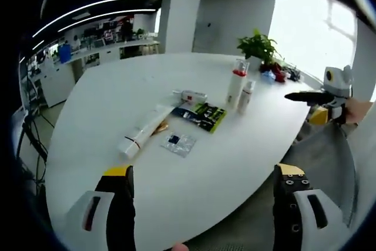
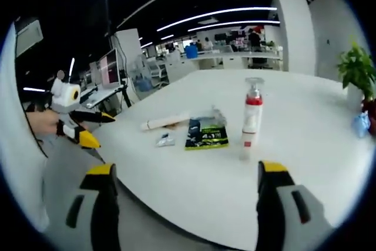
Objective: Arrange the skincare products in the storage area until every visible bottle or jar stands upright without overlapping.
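two bottles already stand upright on the white table (image 1: 247, 163): the pump bottle (image 1: 237, 83) with the red collar and, just beside it, a shorter white bottle (image 1: 246, 96). what is left to right lies flat nearer the middle: a long white tube (image 1: 145, 130), a small white jar or tube with a red band (image 1: 192, 96) on its side, plus a dark green packet (image 1: 205, 116) and a clear sachet (image 1: 178, 143), both lying flat.

the move ahead, as i judge it, turns on the long white tube. in the left gripper view it sits ahead of the jaws and a little left of centre, its long axis running on a slant from near-left to far-right, so the jaws would have to turn across it. from the right gripper view the same tube (image 2: 164, 123) lies ahead and to the left, beyond the packet (image 2: 206, 134), with the pump bottle (image 2: 251, 117) standing closer in front. the left gripper (image 1: 202, 189) looks the nearer of the two to the tube, though both are well apart from everything on the table.

both sets of jaws stand wide apart, holding and touching nothing. the right gripper (image 2: 185, 186) hangs over the table's near edge; the left one can also be seen off the table edge (image 2: 82, 127), in a person's hand.
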A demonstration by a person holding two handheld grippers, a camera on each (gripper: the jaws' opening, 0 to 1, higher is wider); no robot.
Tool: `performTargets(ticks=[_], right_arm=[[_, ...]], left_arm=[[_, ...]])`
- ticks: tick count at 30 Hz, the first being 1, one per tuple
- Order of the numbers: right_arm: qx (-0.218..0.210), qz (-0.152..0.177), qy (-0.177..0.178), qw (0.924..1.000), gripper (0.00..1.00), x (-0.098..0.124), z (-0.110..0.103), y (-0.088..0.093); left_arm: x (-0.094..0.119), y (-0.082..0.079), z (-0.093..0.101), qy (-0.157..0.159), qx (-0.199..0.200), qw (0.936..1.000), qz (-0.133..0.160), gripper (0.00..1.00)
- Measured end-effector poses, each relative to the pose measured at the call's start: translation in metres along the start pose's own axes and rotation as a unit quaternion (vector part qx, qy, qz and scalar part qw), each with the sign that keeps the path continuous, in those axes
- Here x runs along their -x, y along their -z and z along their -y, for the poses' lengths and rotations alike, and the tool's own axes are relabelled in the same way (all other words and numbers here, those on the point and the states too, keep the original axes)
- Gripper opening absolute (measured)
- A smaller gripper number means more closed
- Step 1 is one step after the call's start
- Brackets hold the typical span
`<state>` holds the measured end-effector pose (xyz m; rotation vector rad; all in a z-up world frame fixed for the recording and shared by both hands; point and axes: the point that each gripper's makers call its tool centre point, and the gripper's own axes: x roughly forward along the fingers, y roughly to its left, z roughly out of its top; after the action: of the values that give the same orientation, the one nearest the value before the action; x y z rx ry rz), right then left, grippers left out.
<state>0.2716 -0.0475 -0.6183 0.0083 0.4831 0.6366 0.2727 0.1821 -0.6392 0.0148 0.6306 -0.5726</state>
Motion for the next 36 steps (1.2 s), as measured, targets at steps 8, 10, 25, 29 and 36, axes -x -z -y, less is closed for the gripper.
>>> performTargets(ticks=[8,10,25,29,36], right_arm=[[0.005,0.008,-0.005,0.9999,1.00,-0.001,0.000,0.001],[-0.005,0.011,-0.004,0.9999,1.00,0.000,0.003,0.001],[-0.016,0.024,0.012,0.9995,1.00,0.002,0.011,-0.001],[-0.021,0.026,0.014,0.9994,1.00,0.002,0.013,-0.001],[-0.021,0.025,0.015,0.9994,1.00,0.001,0.014,-0.001]], left_arm=[[-0.025,-0.013,0.016,0.016,-0.007,0.9998,-0.004,0.97],[-0.037,-0.016,0.020,0.024,-0.016,0.9996,-0.007,0.97],[-0.119,-0.058,0.025,0.043,-0.068,0.9966,-0.015,0.94],[-0.132,-0.060,0.027,0.050,-0.078,0.9954,-0.025,0.93],[-0.157,-0.059,0.027,0.059,-0.094,0.9927,-0.048,0.87]])
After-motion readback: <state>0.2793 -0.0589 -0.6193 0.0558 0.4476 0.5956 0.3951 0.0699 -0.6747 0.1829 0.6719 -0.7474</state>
